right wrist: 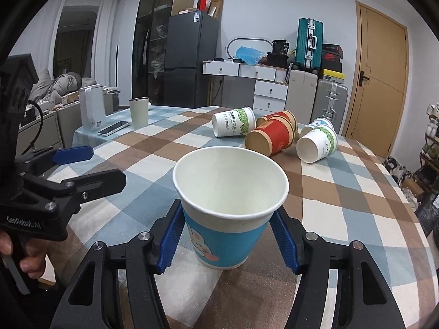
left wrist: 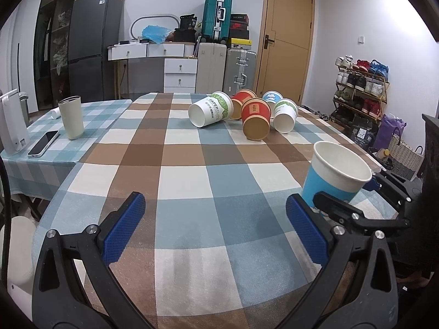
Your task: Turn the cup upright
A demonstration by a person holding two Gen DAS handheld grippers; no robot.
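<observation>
A blue paper cup (right wrist: pixel 229 213) stands upright on the checked tablecloth, between the blue pads of my right gripper (right wrist: pixel 227 242), which is shut on its lower wall. The same cup (left wrist: pixel 333 176) shows at the right in the left wrist view, with the right gripper's fingers (left wrist: pixel 340 208) around it. My left gripper (left wrist: pixel 216 227) is open and empty over the near part of the table, left of the cup. Several paper cups lie on their sides farther back: a white and green one (left wrist: pixel 210 108), two red ones (left wrist: pixel 255 122), another white and green one (left wrist: pixel 285 115), a blue one (left wrist: pixel 271 97).
A cream tumbler (left wrist: pixel 71 116), a phone (left wrist: pixel 44 144) and a white appliance (left wrist: pixel 12 122) stand on the left side table. The table's right edge (left wrist: pixel 365 150) drops to a shoe rack and bags. Suitcases, drawers and a door are behind.
</observation>
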